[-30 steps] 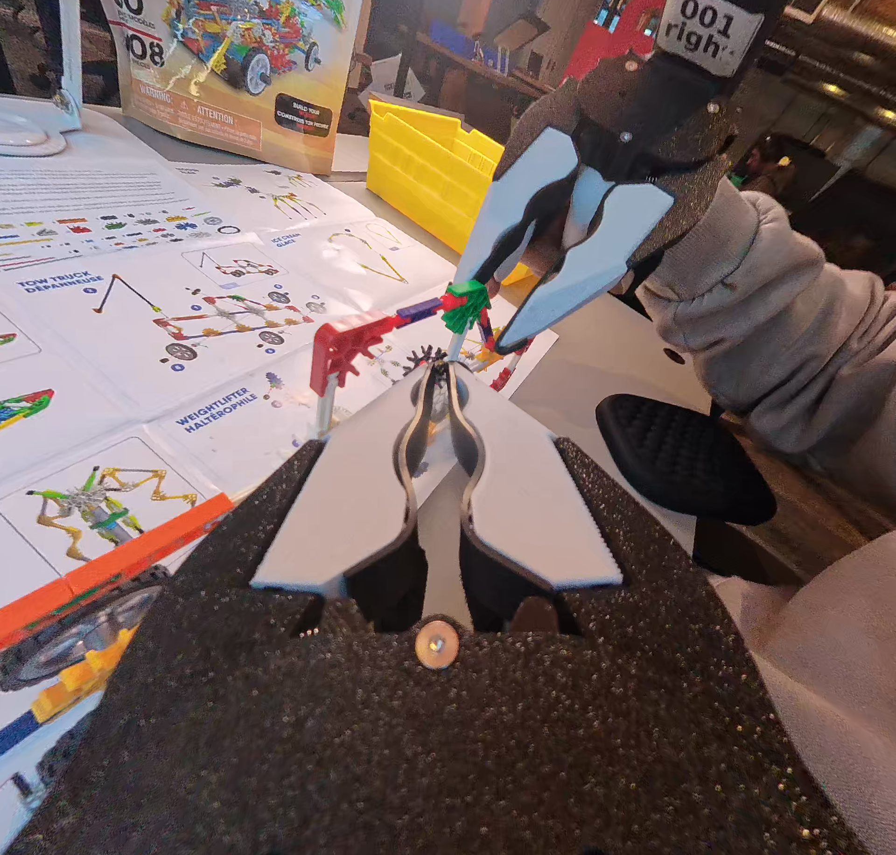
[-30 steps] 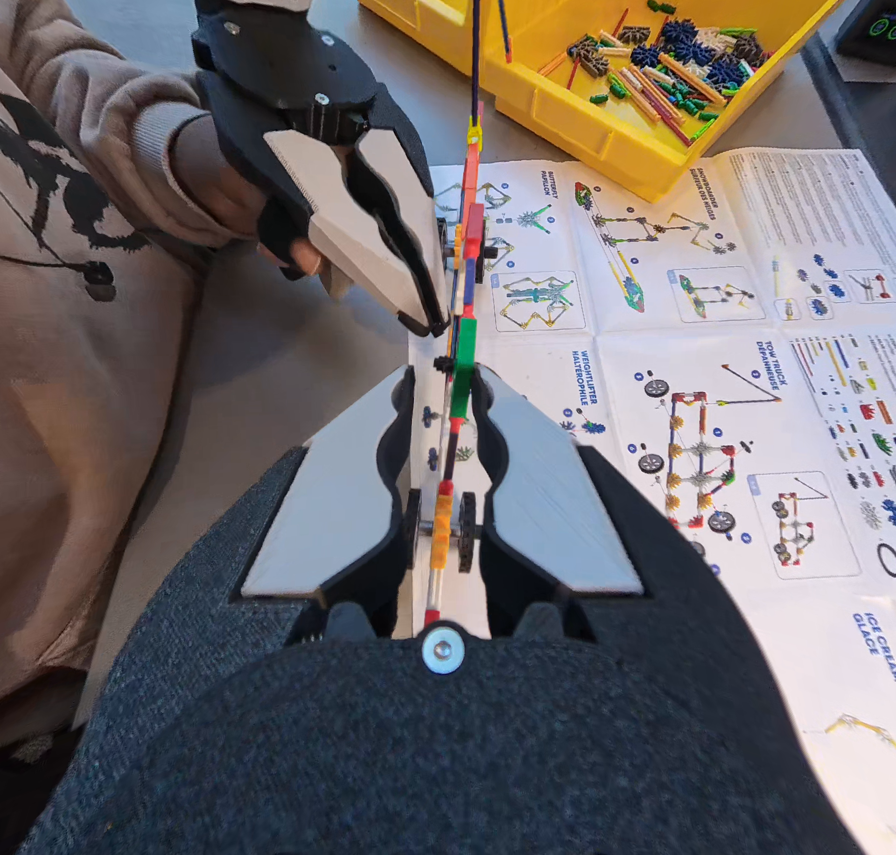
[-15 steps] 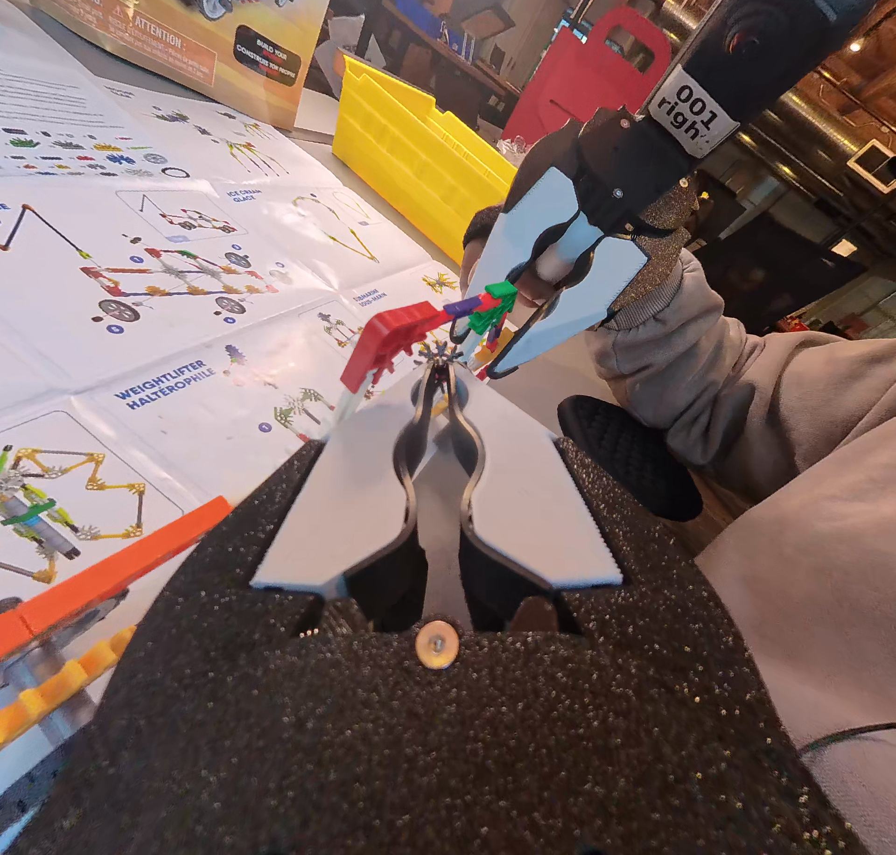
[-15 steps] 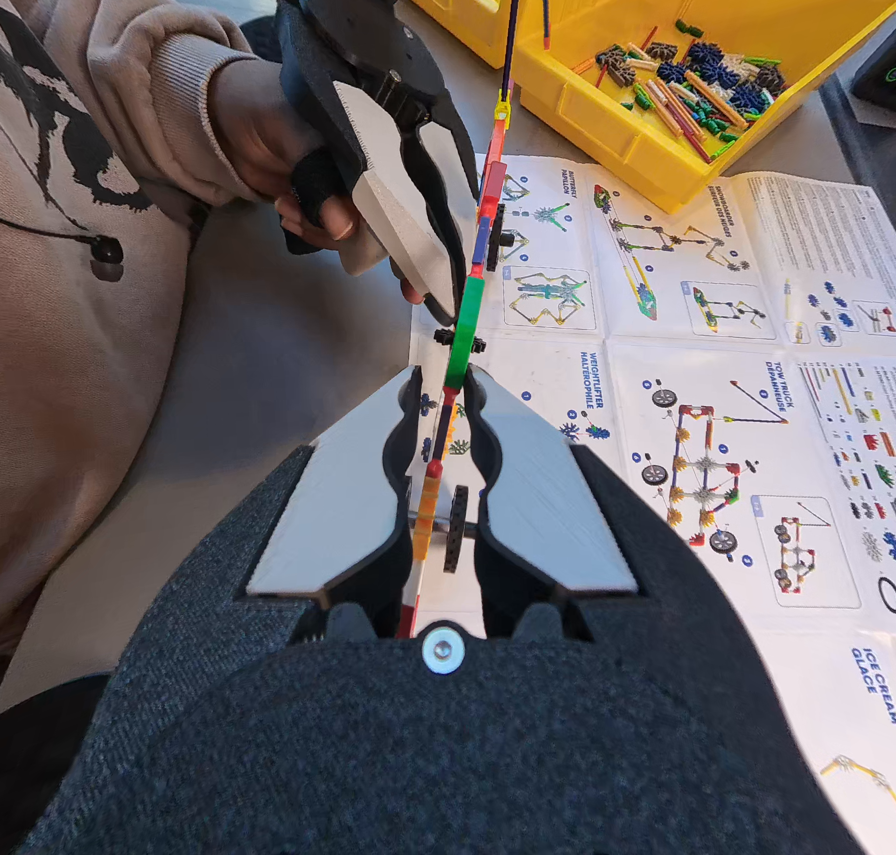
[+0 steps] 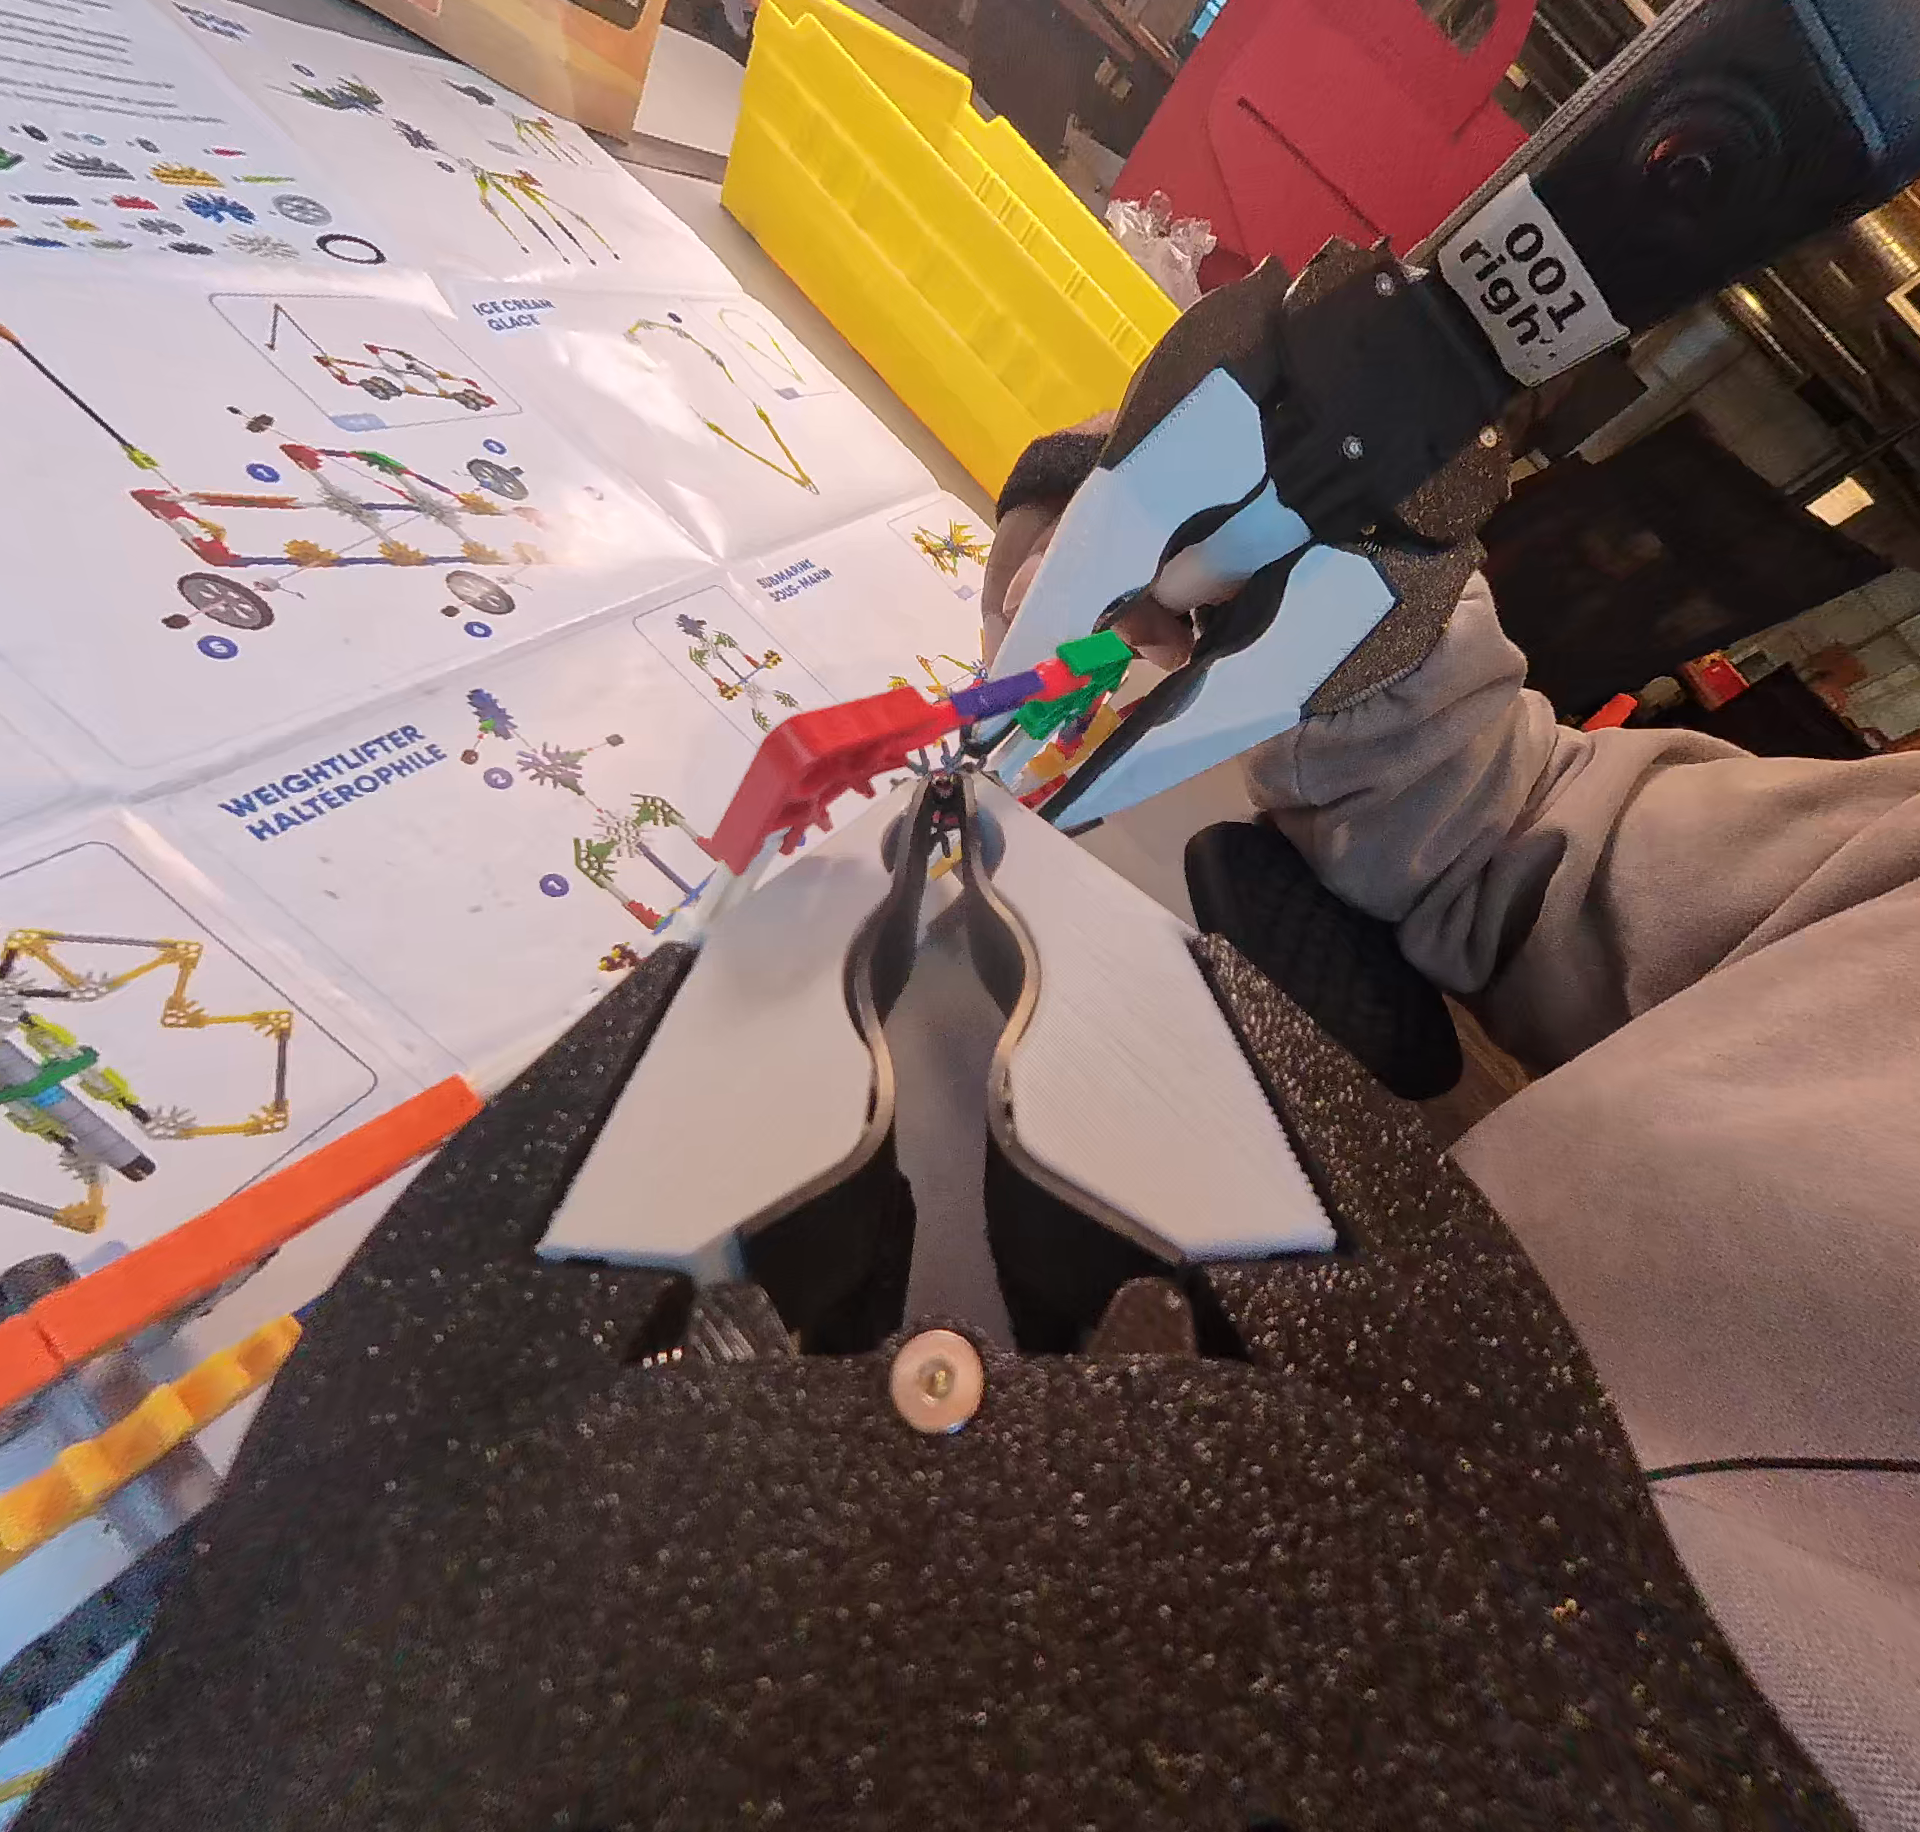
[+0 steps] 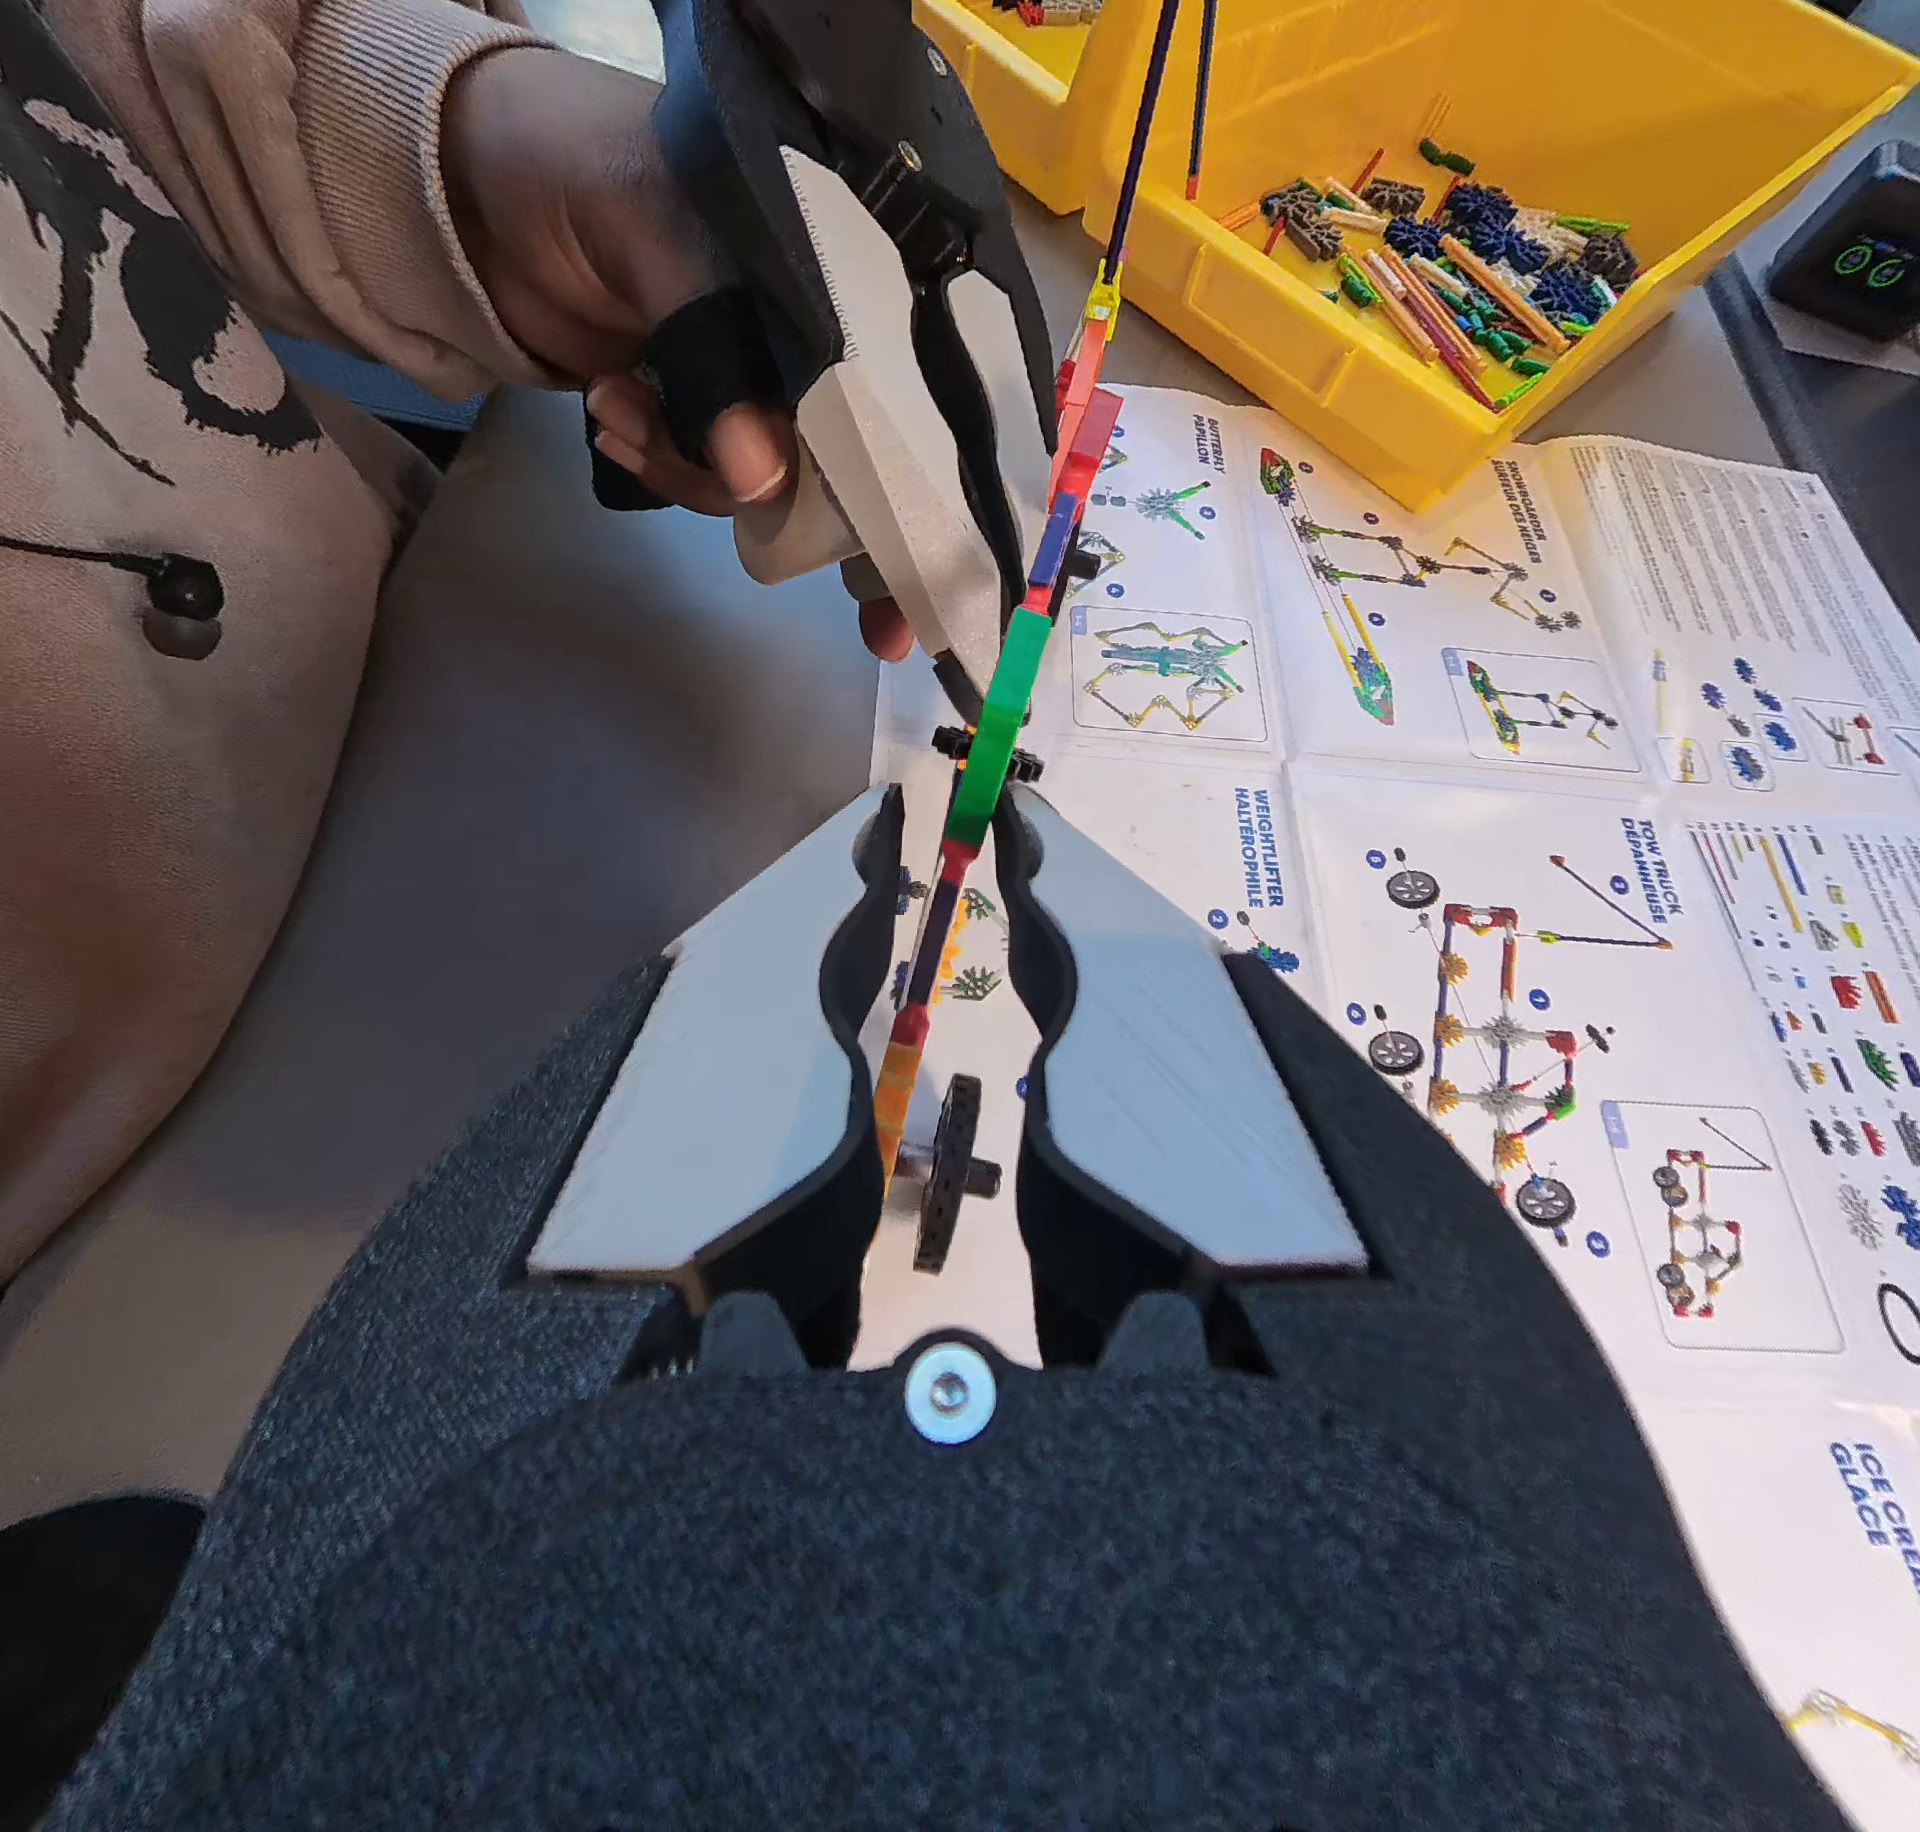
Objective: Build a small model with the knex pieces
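Left gripper (image 5: pixel 943 795) pinching the rod-and-connector toy model (image 6: pixel 992 733), right gripper (image 6: pixel 951 811) clamping its green connector — yellow parts bin (image 6: pixel 1558 68) and instruction sheet (image 6: pixel 1455 743) lying beyond.

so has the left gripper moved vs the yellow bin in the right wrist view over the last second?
Yes. The left gripper has shifted toward the yellow bin; the bare table between them has nearly closed. It is clamped on the toy model.

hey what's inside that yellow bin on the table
In the right wrist view, the yellow bin holds a loose pile of small construction pieces: rods and toothed connectors in blue, orange, green and dark tones. Its near wall hides whatever lies along that edge.
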`<state>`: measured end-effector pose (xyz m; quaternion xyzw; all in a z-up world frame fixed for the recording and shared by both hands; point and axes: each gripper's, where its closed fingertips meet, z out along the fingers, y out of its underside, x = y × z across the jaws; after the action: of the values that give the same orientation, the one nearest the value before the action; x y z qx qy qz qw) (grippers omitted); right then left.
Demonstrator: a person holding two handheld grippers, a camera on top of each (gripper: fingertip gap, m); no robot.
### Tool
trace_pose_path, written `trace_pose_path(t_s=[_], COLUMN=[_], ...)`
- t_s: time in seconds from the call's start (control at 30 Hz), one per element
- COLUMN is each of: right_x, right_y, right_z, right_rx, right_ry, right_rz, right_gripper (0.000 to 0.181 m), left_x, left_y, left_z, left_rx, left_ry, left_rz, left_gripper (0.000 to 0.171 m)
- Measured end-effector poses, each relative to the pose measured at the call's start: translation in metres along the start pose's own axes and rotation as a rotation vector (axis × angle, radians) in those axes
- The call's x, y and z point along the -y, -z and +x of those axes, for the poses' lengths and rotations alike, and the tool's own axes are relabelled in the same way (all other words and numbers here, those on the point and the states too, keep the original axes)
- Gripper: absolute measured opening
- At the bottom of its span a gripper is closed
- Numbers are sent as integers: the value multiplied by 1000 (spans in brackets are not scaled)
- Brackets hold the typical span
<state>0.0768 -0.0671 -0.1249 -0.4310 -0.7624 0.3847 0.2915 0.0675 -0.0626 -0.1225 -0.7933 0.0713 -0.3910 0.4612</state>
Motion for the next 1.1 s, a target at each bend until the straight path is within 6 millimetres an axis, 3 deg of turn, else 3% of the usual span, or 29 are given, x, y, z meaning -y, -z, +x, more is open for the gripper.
trace_pose_path(t_s=[0.27, 0.57, 0.63, 0.87, 1.0, 1.1], right_x=[-1, -1, -2, 0, 5, 9], right_y=[1, 5, 5, 13, 17, 8], right_z=[1, 1, 2, -1, -1, -7], right_rx=[-15, -18, -24, -9, 1, 52], right_ry=[-5, -6, 3, 49, 170, 274], right_rz=[27, 32, 26, 31, 53, 68], right_gripper=[10, 8, 11, 21, 42, 49], left_x=[-3, -3, -4, -7, 7, 10], left_y=[-5, -8, -6, 21, 50, 50], left_z=[2, 6, 9, 13, -15, -24], left_rx=[9, 32, 14, 16, 245, 283], left_ry=[73, 9, 0, -98, -297, -338], left_rz=[1, 15, 12, -24, -5, 17], left_gripper=[3, 3, 16, 17, 18, 29])
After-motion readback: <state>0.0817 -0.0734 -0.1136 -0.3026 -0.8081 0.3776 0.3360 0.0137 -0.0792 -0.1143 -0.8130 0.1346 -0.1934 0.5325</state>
